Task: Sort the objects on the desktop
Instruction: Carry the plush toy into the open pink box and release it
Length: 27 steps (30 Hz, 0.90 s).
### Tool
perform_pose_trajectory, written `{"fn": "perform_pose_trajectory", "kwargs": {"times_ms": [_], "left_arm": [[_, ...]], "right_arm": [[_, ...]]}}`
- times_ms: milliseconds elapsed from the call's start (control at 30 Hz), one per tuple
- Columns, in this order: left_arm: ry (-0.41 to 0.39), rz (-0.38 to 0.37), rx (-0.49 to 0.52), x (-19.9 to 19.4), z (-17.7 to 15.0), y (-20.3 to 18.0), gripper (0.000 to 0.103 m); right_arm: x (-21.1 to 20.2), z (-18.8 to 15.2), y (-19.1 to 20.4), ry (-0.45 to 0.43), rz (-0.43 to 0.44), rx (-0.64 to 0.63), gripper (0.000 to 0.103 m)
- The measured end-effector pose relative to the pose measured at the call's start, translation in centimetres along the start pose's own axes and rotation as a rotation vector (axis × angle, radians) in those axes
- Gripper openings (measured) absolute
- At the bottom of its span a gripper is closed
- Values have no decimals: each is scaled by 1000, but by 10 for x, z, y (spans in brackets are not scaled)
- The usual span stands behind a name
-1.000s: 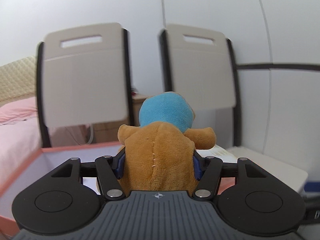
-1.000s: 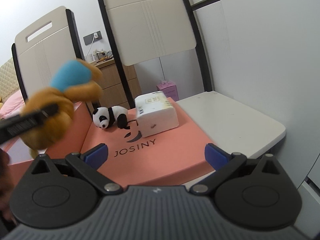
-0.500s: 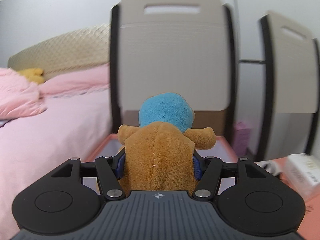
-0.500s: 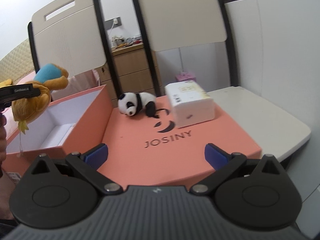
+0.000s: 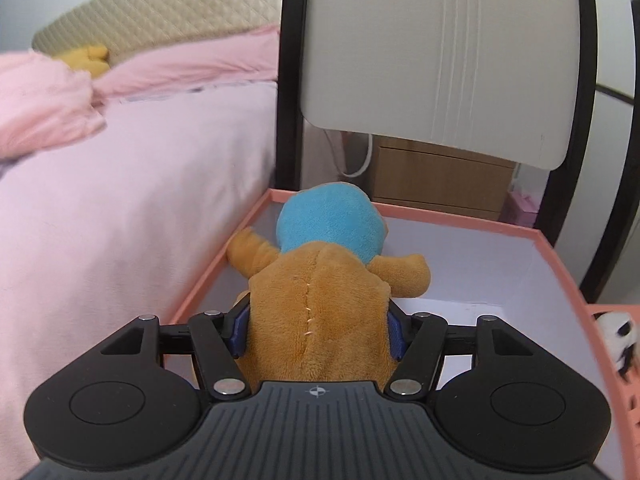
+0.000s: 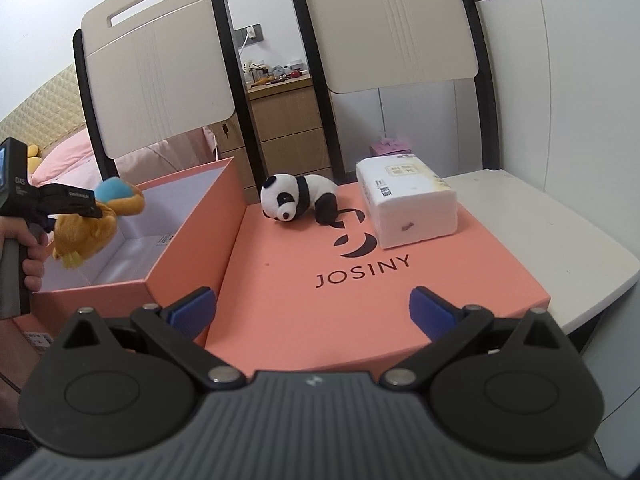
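Both tools: left tool (image 5: 318, 326) pinches plush bear (image 5: 320, 304), seemingly above box (image 5: 560, 264); right tool (image 6: 312, 310) spread.

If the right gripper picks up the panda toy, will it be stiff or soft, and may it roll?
The panda toy looks plush, so it probably squashes under the right gripper and weighs little. It lies flat on the orange lid, so rolling seems unlikely.

I see two beige chairs (image 6: 156, 80) behind the white bench (image 6: 560, 232), a wooden dresser (image 6: 288, 120) between them, a pink bed (image 5: 120, 200) left.
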State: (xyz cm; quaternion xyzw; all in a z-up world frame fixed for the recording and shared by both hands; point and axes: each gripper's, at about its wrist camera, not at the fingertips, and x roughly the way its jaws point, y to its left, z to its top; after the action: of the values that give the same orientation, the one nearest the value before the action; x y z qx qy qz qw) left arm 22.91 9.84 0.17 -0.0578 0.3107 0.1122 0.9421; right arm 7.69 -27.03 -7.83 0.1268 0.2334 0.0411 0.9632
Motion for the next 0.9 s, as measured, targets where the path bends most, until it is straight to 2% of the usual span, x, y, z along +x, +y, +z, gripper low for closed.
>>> {"fn": "perform_pose_trajectory", "kwargs": {"times_ms": [167,333,500,600,767,900], "left_arm": [[120,-78,-105,18,2,18,69],[133,-82,-151,27,8,29,69],[104,-60,-136,32,19,28,71],[169,-73,-137,46,20,30,75],[238,-132,-74,55,20,22,90],[226,-138,-57,48,21,23,92]], "right_arm": [[-1,-1,0,4,4,-6,103],[0,-1,1,7,-1,-3,103],[5,-2,6,16,6,-13,103],[9,-2,11,23,7,-19,103],[15,-3,19,29,5,-34,103],[18,-3,22,31,5,-32,103]]}}
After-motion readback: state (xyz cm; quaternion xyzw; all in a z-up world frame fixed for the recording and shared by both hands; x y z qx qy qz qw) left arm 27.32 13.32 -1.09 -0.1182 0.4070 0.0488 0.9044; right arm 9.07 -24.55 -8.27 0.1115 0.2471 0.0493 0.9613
